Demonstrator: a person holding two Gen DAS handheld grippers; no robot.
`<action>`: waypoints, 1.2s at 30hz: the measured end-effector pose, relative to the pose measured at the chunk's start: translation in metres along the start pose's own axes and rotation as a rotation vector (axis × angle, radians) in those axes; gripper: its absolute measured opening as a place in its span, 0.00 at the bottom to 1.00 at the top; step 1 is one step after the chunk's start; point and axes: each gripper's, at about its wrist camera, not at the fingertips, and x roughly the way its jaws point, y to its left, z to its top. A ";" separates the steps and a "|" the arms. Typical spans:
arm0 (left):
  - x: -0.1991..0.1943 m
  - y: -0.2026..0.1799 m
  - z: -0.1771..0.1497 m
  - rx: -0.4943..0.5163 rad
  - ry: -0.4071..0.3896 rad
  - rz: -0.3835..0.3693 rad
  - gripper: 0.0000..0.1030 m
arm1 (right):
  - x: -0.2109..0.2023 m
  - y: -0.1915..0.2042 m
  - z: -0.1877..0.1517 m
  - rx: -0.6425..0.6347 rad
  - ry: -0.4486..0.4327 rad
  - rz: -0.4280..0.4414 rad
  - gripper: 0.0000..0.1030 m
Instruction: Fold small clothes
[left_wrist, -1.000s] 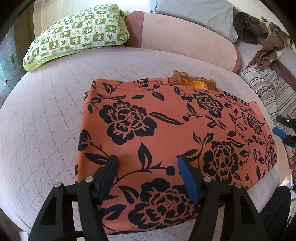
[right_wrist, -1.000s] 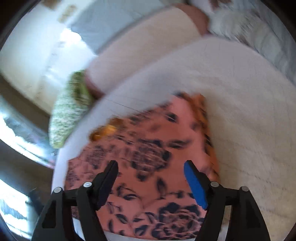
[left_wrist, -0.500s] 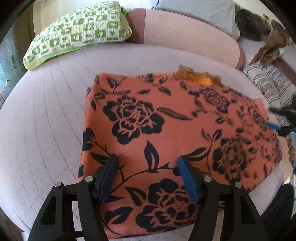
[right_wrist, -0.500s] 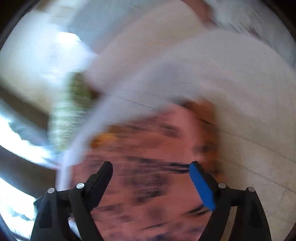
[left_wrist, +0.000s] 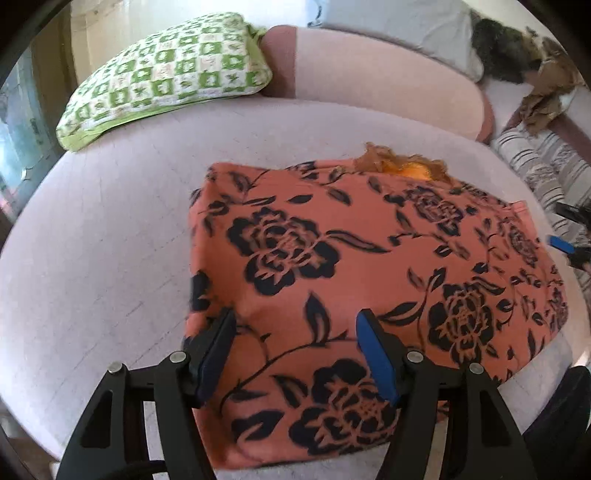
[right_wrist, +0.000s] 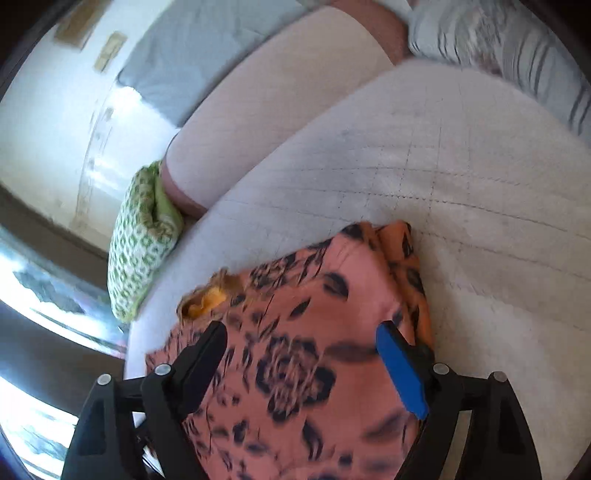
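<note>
Both sets of jaws stand spread apart and grasp nothing: the left gripper (left_wrist: 295, 339) hangs over the near left part of the cloth, the right gripper (right_wrist: 303, 347) over its right part, and neither clearly pinches any fabric.

The bed (left_wrist: 92, 240), covered in a pale quilted spread, carries everything. A long pink bolster (left_wrist: 388, 77) runs along its far side, with a green checked pillow (left_wrist: 166, 74) at the far left and striped bedding (left_wrist: 546, 166) at the right.

The garment (left_wrist: 351, 266), salmon with black flowers, lies in the middle of the bed as a roughly rectangular, already doubled slab. At its far edge an orange lining (left_wrist: 413, 170) bulges out of the fold. In the right wrist view the right edge shows several layers stacked, slightly stepped.

Risks, as I judge them: with the jaws this wide, a grab at the stepped right edge could catch only the top layer, so the next fold would peel the stack open instead of turning it over whole. The bulging lining could spread further if the cloth is dragged across the spread. The near edge of the garment lies close to the bed's front rim, so a pull toward the person might slide it off. The right view is blurred, so the exact layer count cannot be told.
</note>
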 end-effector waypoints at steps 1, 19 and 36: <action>-0.005 0.001 -0.003 -0.012 -0.005 -0.001 0.66 | -0.011 0.012 -0.015 -0.033 -0.001 0.007 0.83; -0.076 -0.003 -0.049 -0.091 -0.058 -0.020 0.72 | -0.006 0.013 -0.089 -0.071 0.126 -0.210 0.85; -0.064 -0.031 -0.048 -0.037 -0.047 0.035 0.72 | -0.063 -0.026 -0.099 0.056 -0.105 -0.015 0.85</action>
